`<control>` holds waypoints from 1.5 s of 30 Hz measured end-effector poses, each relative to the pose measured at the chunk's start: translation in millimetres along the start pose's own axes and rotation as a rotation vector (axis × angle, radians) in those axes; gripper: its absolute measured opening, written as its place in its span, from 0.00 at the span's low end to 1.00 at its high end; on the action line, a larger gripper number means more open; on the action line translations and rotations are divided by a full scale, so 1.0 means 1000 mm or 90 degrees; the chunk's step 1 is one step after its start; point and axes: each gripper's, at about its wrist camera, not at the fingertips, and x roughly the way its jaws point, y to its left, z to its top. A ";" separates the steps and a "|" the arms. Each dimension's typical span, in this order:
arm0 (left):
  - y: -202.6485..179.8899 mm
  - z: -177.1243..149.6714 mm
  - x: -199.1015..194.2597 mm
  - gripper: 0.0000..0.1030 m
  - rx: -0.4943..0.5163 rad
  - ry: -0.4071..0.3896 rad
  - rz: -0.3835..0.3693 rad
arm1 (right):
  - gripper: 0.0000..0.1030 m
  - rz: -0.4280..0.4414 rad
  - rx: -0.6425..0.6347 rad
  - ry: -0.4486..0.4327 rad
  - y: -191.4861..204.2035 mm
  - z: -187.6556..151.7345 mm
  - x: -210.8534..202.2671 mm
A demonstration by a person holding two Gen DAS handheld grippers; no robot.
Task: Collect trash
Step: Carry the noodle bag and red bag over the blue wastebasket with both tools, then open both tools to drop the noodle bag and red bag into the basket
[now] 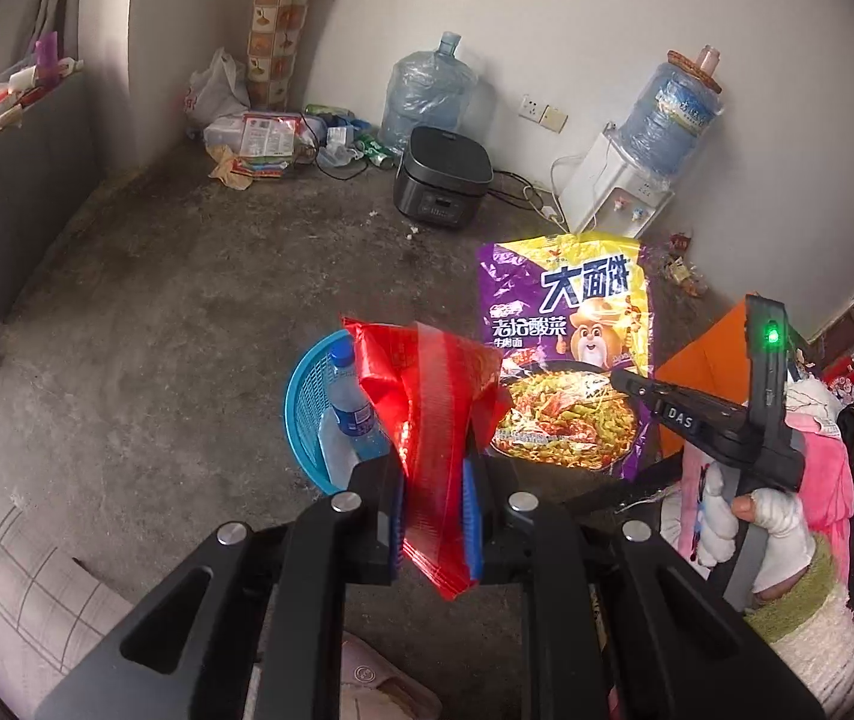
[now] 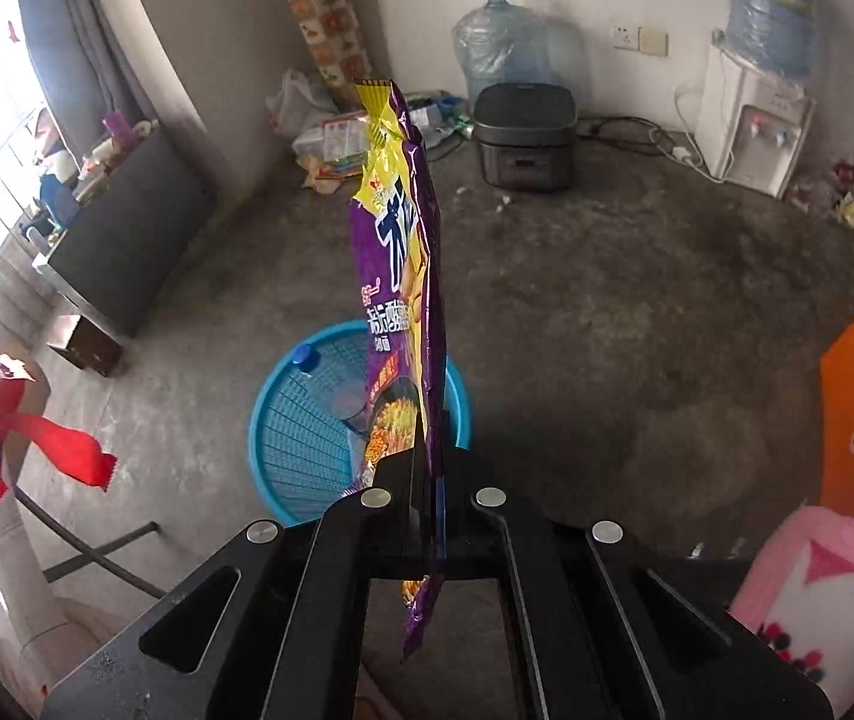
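My left gripper (image 1: 433, 480) is shut on a crumpled red wrapper (image 1: 427, 396), held just above a blue plastic basket (image 1: 301, 414) on the concrete floor. A water bottle (image 1: 350, 402) with a blue cap lies in the basket. To its right, my right gripper (image 1: 622, 381) is shut on the lower edge of a purple and yellow noodle packet (image 1: 571, 330). In the right wrist view the packet (image 2: 409, 276) stands edge-on between the shut fingers of the right gripper (image 2: 430, 468), over the basket (image 2: 283, 444). The red wrapper (image 2: 61, 450) hangs at the far left.
A black rice cooker (image 1: 442, 180), a water dispenser (image 1: 619, 192) and a spare water jug (image 1: 427, 90) stand along the far wall. Bags and packets are piled in the corner (image 1: 259, 138). A dark cabinet (image 1: 19, 192) stands left, an orange sheet (image 1: 703, 360) right.
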 end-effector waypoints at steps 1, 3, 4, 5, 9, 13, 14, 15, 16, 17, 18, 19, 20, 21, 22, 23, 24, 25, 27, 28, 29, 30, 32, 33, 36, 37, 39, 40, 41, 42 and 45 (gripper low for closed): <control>0.003 0.001 0.006 0.14 -0.003 0.006 0.001 | 0.00 -0.015 -0.006 0.009 0.003 0.001 0.013; 0.008 0.002 0.015 0.14 -0.010 0.015 0.002 | 0.00 -0.036 -0.022 0.020 0.005 0.001 0.035; 0.011 0.002 0.019 0.14 -0.013 0.019 0.003 | 0.00 -0.050 -0.031 0.026 0.009 0.001 0.047; 0.015 0.003 0.023 0.14 -0.015 0.023 0.005 | 0.00 -0.058 -0.038 0.031 0.012 0.003 0.055; 0.026 0.006 0.034 0.14 -0.025 0.032 0.015 | 0.00 -0.085 -0.071 0.045 0.022 0.006 0.087; 0.031 0.009 0.043 0.14 -0.034 0.043 0.024 | 0.20 -0.083 -0.104 0.081 0.034 0.001 0.118; 0.031 0.009 0.045 0.14 -0.034 0.046 0.026 | 0.26 -0.073 -0.099 0.085 0.035 0.001 0.120; 0.031 0.010 0.048 0.14 -0.034 0.049 0.027 | 0.36 -0.060 -0.086 0.084 0.035 0.000 0.119; 0.033 0.010 0.051 0.14 -0.034 0.054 0.029 | 0.39 -0.045 -0.070 0.080 0.033 0.000 0.116; 0.032 0.011 0.054 0.14 -0.034 0.058 0.030 | 0.40 -0.032 -0.055 0.078 0.030 0.000 0.113; 0.033 0.012 0.058 0.14 -0.035 0.063 0.030 | 0.40 -0.019 -0.038 0.079 0.026 0.001 0.111; 0.033 0.014 0.062 0.14 -0.036 0.069 0.030 | 0.40 -0.003 -0.018 0.082 0.021 0.001 0.109; 0.033 0.015 0.067 0.14 -0.037 0.076 0.029 | 0.40 0.018 0.005 0.085 0.018 0.001 0.111; 0.034 0.016 0.071 0.14 -0.038 0.082 0.028 | 0.40 0.036 0.026 0.089 0.013 0.000 0.112; 0.035 0.017 0.076 0.14 -0.040 0.088 0.030 | 0.40 0.043 0.040 0.094 0.010 -0.001 0.116; 0.035 0.019 0.081 0.14 -0.040 0.095 0.034 | 0.40 0.041 0.047 0.098 0.005 -0.001 0.118; 0.035 0.020 0.085 0.14 -0.041 0.100 0.035 | 0.38 0.033 0.051 0.099 0.002 -0.002 0.120; 0.035 0.021 0.089 0.14 -0.041 0.104 0.037 | 0.33 0.029 0.055 0.099 0.001 -0.001 0.124; 0.034 0.023 0.095 0.14 -0.041 0.111 0.040 | 0.20 0.035 0.063 0.105 -0.001 -0.002 0.130; 0.035 0.024 0.097 0.14 -0.042 0.115 0.041 | 0.11 0.035 0.062 0.114 0.000 -0.001 0.136; 0.035 0.024 0.100 0.14 -0.043 0.118 0.041 | 0.09 0.037 0.061 0.123 0.001 -0.002 0.142; 0.036 0.025 0.104 0.14 -0.044 0.123 0.041 | 0.06 0.039 0.060 0.131 0.002 -0.004 0.147; 0.038 0.025 0.112 0.14 -0.046 0.135 0.042 | 0.02 0.051 0.050 0.146 0.009 -0.005 0.160; 0.040 0.026 0.117 0.14 -0.048 0.143 0.046 | 0.01 0.059 0.047 0.154 0.010 -0.006 0.165; 0.046 0.030 0.139 0.15 -0.066 0.174 0.051 | 0.01 0.070 0.032 0.174 0.019 -0.012 0.173; 0.048 0.031 0.149 0.15 -0.072 0.190 0.052 | 0.01 0.073 0.027 0.181 0.022 -0.015 0.175; 0.053 0.031 0.171 0.16 -0.080 0.219 0.064 | 0.01 0.069 0.011 0.193 0.025 -0.021 0.180; 0.055 0.031 0.182 0.16 -0.079 0.231 0.075 | 0.01 0.062 0.001 0.196 0.027 -0.024 0.182; 0.056 0.031 0.192 0.18 -0.077 0.243 0.085 | 0.00 0.057 -0.009 0.197 0.029 -0.026 0.180; 0.057 0.030 0.202 0.21 -0.079 0.256 0.092 | 0.00 0.052 -0.019 0.193 0.030 -0.027 0.179; 0.062 0.029 0.223 0.47 -0.098 0.287 0.102 | 0.01 0.047 -0.041 0.185 0.033 -0.027 0.168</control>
